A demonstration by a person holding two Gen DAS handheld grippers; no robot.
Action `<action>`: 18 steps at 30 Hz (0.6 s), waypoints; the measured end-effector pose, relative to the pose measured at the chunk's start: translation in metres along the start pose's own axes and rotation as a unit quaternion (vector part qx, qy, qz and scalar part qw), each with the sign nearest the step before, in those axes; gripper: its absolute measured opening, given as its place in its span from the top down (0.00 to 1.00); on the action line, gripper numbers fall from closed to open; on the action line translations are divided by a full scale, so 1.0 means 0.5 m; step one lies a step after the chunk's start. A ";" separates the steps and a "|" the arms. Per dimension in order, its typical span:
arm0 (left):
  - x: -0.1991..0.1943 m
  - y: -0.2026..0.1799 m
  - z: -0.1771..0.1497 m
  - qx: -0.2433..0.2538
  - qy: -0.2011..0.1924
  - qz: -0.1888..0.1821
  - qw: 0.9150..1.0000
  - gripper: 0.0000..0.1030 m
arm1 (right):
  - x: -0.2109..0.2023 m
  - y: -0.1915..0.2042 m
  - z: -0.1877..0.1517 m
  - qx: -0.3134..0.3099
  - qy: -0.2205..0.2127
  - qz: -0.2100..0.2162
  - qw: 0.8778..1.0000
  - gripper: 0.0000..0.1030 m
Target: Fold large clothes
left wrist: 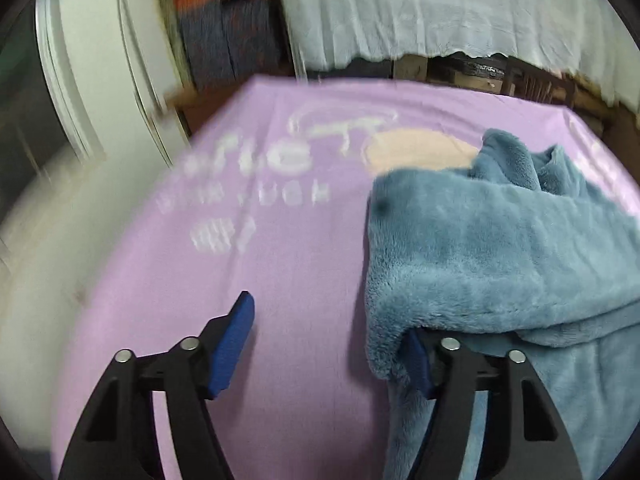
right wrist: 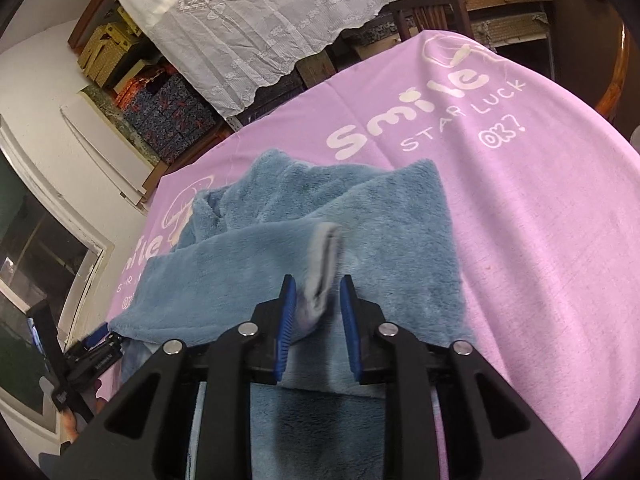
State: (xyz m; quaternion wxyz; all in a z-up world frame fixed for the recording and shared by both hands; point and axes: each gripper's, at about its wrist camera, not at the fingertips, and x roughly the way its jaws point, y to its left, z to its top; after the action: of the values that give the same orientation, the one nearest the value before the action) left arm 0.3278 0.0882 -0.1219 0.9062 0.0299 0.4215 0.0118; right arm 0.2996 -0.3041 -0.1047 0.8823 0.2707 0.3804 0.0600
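Observation:
A fluffy blue garment [left wrist: 500,248] lies partly folded on a lilac cloth-covered table [left wrist: 280,280]. My left gripper [left wrist: 328,344] is open; its right finger is under the garment's folded edge and its left finger [left wrist: 236,344] is over bare cloth. In the right wrist view the garment [right wrist: 304,224] lies ahead. My right gripper [right wrist: 318,312] is open, with a pale upturned edge of the garment [right wrist: 320,276] standing loose between the pads. The left gripper also shows in the right wrist view [right wrist: 96,340], at the garment's left corner.
The lilac cloth [right wrist: 520,200] carries white "Smile Star Luck OK?" print. A white lace-draped piece of furniture [right wrist: 280,12] stands behind the table. Stacked boxes [right wrist: 168,108] sit far left by a white wall. A round wooden table edge [right wrist: 620,76] is at far right.

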 end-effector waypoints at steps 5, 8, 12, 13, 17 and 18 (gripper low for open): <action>-0.002 -0.015 -0.016 0.020 -0.002 0.026 0.999 0.43 | 0.003 0.009 -0.002 -0.015 0.003 -0.009 1.000 0.81; 0.000 -0.001 -0.020 -0.006 0.012 0.010 1.000 0.42 | -0.010 0.017 0.000 -0.027 -0.012 -0.011 0.999 0.79; -0.033 0.019 -0.023 -0.022 0.002 -0.023 0.999 0.29 | -0.024 0.026 0.002 -0.040 -0.028 -0.009 0.999 0.79; -0.050 0.019 -0.023 -0.021 -0.011 -0.023 0.999 0.27 | -0.029 0.027 0.002 -0.041 -0.034 -0.007 0.999 0.79; -0.134 -0.003 -0.013 -0.007 -0.084 -0.022 0.996 0.17 | -0.039 0.038 0.019 -0.036 -0.036 0.019 0.999 0.79; -0.141 -0.018 -0.003 0.001 -0.089 -0.029 0.996 0.16 | -0.030 0.049 0.028 -0.039 -0.025 0.028 0.999 0.79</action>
State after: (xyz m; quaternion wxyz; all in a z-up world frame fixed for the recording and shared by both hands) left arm 0.2811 0.0761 -0.0698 0.9400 0.0197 0.3403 -0.0177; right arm 0.3015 -0.2941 -0.0743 0.8996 0.2477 0.3476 0.0928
